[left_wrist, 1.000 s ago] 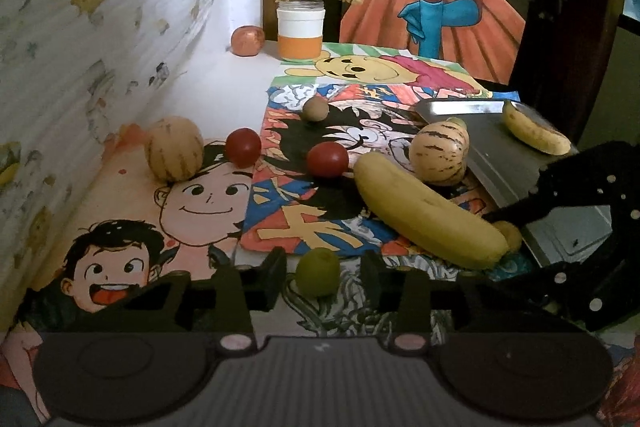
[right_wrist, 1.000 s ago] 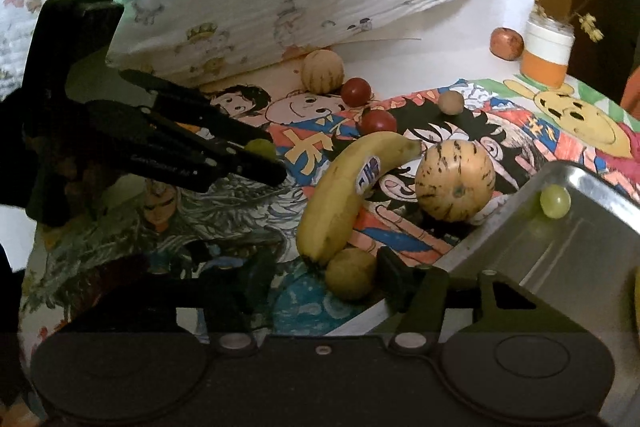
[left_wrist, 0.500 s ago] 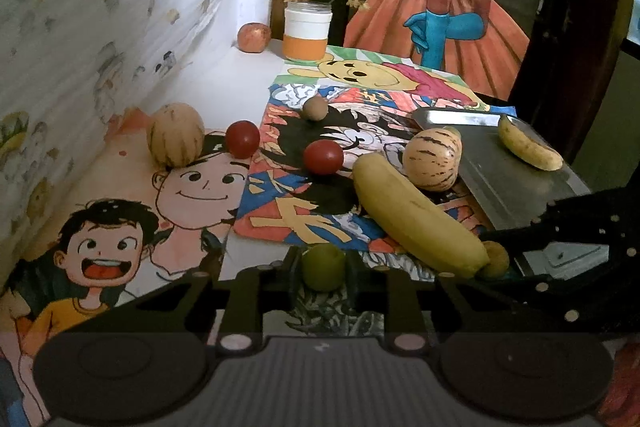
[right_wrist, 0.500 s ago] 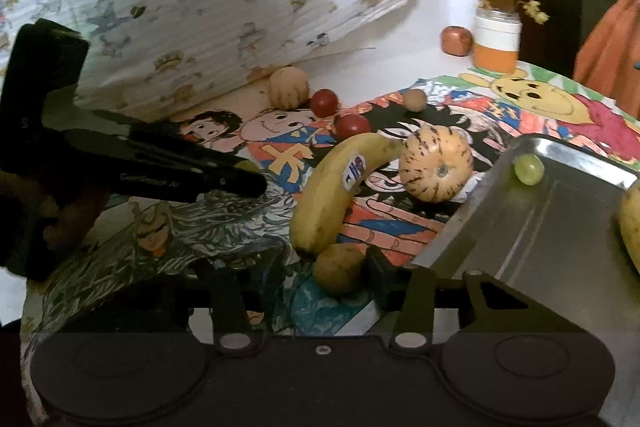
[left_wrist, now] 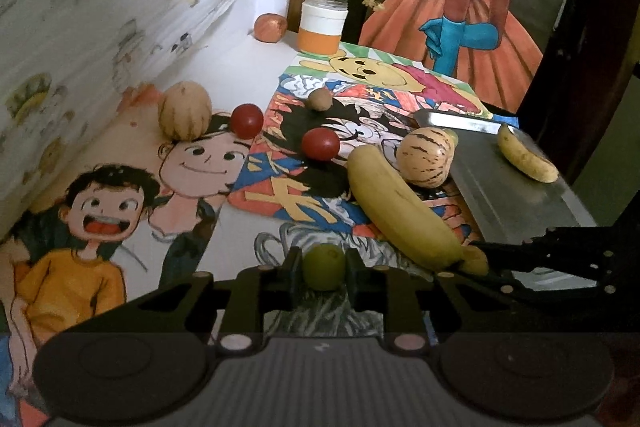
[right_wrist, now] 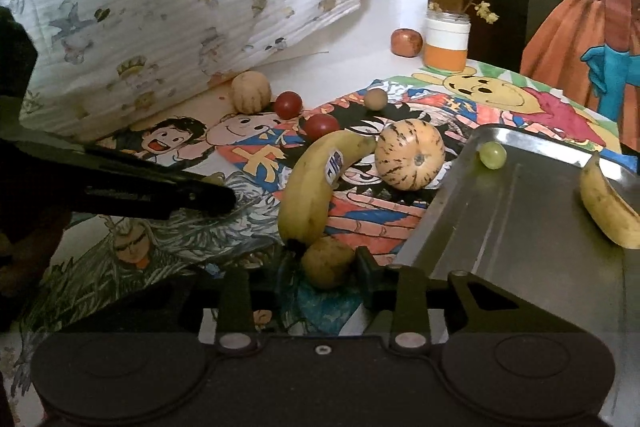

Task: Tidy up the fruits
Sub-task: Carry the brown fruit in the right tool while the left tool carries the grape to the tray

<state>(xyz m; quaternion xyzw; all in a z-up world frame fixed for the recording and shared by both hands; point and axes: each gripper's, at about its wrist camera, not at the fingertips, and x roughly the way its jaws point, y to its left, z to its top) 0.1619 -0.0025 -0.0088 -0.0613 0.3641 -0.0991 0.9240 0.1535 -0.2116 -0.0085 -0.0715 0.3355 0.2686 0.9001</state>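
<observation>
My left gripper [left_wrist: 322, 265] is shut on a green grape [left_wrist: 323, 267] just above the table. My right gripper [right_wrist: 326, 263] is shut on a small yellow-brown round fruit [right_wrist: 326, 261] at the stem end of a big banana [right_wrist: 316, 187]. That fruit also shows in the left wrist view [left_wrist: 474, 261], with the banana [left_wrist: 400, 203] beside it. A steel tray [right_wrist: 520, 227] on the right holds a green grape [right_wrist: 492, 155] and a small banana [right_wrist: 608, 203]. A striped melon [right_wrist: 410, 155] lies next to the tray.
Two red tomatoes [left_wrist: 320, 145] [left_wrist: 246, 121], a tan melon [left_wrist: 185, 111] and a small brown fruit [left_wrist: 319, 99] lie on the cartoon mats. An orange-white jar [left_wrist: 322, 27] and an apple [left_wrist: 271, 28] stand at the back. A patterned cloth wall [left_wrist: 100, 27] runs along the left.
My left gripper closed on the green grape. My right gripper closed on the small yellow-brown fruit. Both views have drawn back and up a little.
</observation>
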